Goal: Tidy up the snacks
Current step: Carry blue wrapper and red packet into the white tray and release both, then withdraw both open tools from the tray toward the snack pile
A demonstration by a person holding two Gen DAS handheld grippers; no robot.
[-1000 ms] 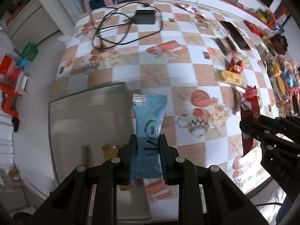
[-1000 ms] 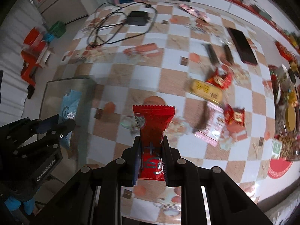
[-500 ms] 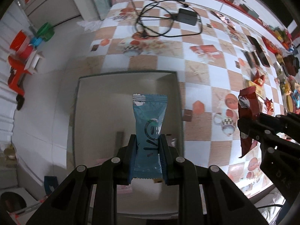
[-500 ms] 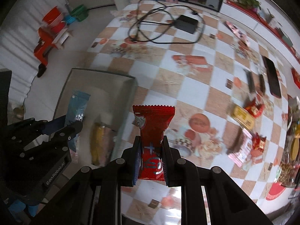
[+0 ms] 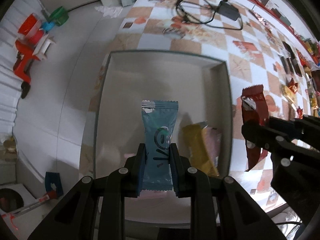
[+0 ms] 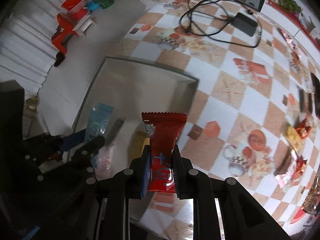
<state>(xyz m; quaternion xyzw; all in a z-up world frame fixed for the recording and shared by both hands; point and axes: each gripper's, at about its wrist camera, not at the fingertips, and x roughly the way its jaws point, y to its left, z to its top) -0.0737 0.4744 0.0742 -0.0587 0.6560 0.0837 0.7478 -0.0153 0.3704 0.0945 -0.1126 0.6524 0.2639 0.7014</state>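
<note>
My left gripper (image 5: 157, 152) is shut on a blue snack packet (image 5: 159, 132) and hangs over the inside of a grey open box (image 5: 166, 60). A yellow packet (image 5: 199, 146) and a pink one (image 5: 215, 142) lie in the box's right part. My right gripper (image 6: 162, 154) is shut on a red snack packet (image 6: 163, 138) above the box's (image 6: 148, 68) right edge. The right gripper (image 5: 260, 128) with its red packet (image 5: 254, 108) also shows at the right of the left wrist view. The left gripper (image 6: 94, 144) with the blue packet (image 6: 100, 118) shows at the left of the right wrist view.
The box stands at the left end of a table with a checked orange and white cloth (image 6: 250, 92). A black cable and adapter (image 6: 245, 23) lie at the far side. Several loose snacks (image 6: 294, 138) lie to the right. Red and green plastic things (image 5: 34, 34) sit on the floor.
Both grippers have travelled left across the table, each keeping its packet. The left one now hangs over the box's inside, and the right one has reached the box's right edge.
</note>
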